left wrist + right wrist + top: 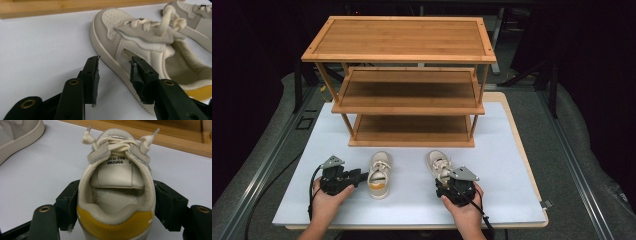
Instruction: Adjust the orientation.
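I have my right gripper [115, 207] straddling the heel of the right shoe [439, 167] on the white mat [287, 200], its pads seemingly pressing the sides. My left gripper [113, 75] stands open around the left shoe's [140, 50] side wall. Next I'd close it, then lift both toward the rack [407, 110].

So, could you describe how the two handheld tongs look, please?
Both are black. The left tongs and right tongs each carry a grey three-cornered plate on top and trail a black cable. In the gripper views, the jaws are blocky black plastic with brass-coloured rivet holes and dark, worn rubber pads. No sleeves are visible on the forearms.
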`<state>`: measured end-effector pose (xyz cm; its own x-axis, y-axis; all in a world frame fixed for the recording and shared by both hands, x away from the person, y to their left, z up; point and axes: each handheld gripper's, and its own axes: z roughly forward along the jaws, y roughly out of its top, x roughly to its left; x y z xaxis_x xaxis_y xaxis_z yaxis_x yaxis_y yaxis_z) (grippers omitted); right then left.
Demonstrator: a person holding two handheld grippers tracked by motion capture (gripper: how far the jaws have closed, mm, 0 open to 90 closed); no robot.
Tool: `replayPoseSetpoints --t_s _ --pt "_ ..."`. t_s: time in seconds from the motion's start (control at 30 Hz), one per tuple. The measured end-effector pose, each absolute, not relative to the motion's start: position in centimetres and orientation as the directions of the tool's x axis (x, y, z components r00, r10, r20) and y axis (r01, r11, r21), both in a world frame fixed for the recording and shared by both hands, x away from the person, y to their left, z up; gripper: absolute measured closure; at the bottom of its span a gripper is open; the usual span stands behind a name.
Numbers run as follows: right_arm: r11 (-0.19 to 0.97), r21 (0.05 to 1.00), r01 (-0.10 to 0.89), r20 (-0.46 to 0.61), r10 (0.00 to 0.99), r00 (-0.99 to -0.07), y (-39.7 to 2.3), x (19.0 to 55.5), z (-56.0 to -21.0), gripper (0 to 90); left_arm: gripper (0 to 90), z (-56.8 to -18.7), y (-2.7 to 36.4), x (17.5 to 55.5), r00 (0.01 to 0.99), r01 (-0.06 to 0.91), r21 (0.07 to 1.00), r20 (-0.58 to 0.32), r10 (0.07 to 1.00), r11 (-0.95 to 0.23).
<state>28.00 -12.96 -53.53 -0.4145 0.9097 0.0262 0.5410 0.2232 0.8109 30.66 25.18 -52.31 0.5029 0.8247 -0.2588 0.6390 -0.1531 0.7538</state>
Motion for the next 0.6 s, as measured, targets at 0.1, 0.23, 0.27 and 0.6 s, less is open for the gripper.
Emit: replayPoseSetpoints --t_s 0.1,0.23,0.27,0.6 --pt "0.221 0.817 0.533 0.027 0.908 -0.418 -13.2 27.6 -53.2 28.7 55.2 -51.8 25.2 30.4 0.512 0.622 0.767 -0.250 0.821 -0.154" --pt "0.205 0.849 0.486 0.048 0.887 -0.458 -14.2 26.7 -52.3 28.7 52.0 -51.3 25.2 30.1 0.523 0.608 0.780 -0.251 0.814 -0.150" --pt "0.199 0.858 0.473 0.049 0.886 -0.462 -14.5 26.5 -52.0 28.7 51.7 -51.2 25.1 30.0 0.526 0.603 0.783 -0.250 0.813 -0.149" --pt "0.137 0.896 0.422 0.081 0.885 -0.459 -16.6 27.0 -50.1 54.2 48.8 -50.8 24.0 29.8 0.578 0.585 0.793 -0.261 0.773 -0.170"
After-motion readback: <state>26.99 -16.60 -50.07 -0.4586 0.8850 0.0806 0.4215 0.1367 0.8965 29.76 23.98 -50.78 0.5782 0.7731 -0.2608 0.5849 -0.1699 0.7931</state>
